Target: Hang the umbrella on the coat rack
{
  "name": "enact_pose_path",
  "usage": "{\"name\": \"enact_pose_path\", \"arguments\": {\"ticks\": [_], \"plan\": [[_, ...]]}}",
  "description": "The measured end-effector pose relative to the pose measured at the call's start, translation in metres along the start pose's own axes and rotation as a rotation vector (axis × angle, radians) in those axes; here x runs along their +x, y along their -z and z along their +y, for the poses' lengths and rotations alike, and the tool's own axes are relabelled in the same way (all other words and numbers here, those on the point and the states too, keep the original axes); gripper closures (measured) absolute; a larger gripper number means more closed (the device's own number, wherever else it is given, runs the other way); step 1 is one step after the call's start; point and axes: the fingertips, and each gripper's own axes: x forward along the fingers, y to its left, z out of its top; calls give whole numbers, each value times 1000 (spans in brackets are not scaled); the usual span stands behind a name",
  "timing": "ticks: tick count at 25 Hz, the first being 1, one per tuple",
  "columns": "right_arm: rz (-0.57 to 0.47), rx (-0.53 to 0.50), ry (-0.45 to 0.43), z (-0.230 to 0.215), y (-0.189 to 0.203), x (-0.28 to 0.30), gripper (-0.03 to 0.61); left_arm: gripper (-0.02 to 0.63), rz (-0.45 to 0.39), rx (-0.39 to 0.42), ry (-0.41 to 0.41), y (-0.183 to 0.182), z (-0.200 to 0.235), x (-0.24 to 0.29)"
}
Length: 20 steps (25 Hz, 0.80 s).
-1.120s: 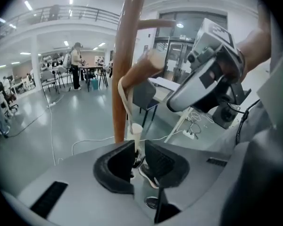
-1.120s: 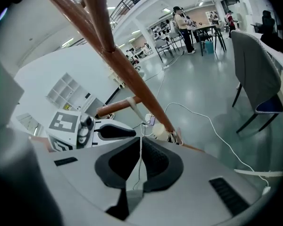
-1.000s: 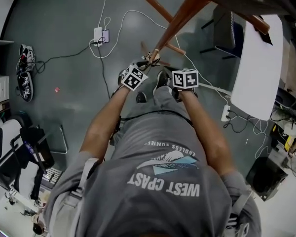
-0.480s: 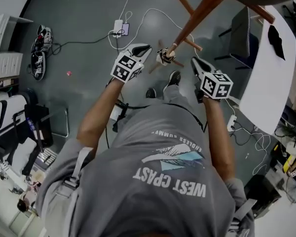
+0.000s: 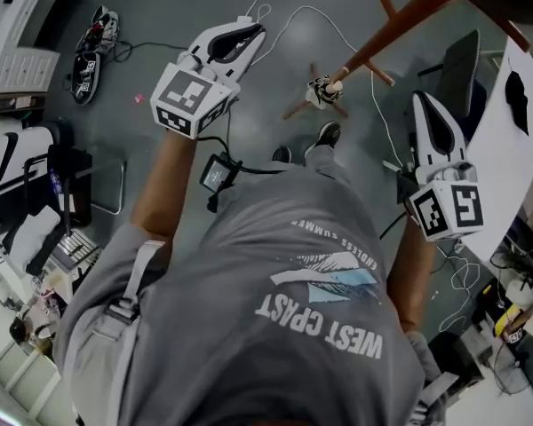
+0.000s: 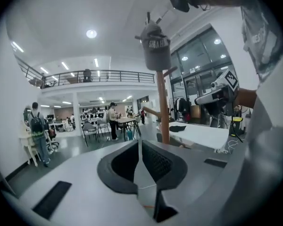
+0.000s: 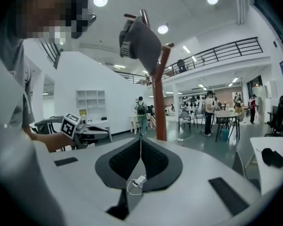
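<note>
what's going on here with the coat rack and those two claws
A person holds up the left claw and the right claw, both shut with nothing in them. The wooden coat rack stands in front of them, with a grey cap on its top. A small patterned bundle sits by the rack's foot. It may be the folded umbrella, but it is too small to tell.

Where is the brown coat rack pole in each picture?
Head view: the coat rack pole slants across the upper right, down to the floor.
Left gripper view: upright, just right of centre, behind the jaws.
Right gripper view: upright, near the centre, behind the jaws.
Shared landmark: the white table with a black cloth, right of the pole everywhere.
</note>
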Motion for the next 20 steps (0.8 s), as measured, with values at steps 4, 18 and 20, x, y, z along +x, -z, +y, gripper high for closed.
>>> {"name": "enact_pose_path", "arguments": {"ticks": [4, 18, 20], "plan": [[-40, -79, -42, 31, -35, -11, 552, 575, -92, 72, -33, -55, -1, -30], [-74, -114, -45, 51, -60, -21, 552, 575, -186, 165, 57, -105, -42, -43], [-70, -109, -41, 49, -58, -21, 552, 575, -185, 163, 67, -104, -43, -40]]}}
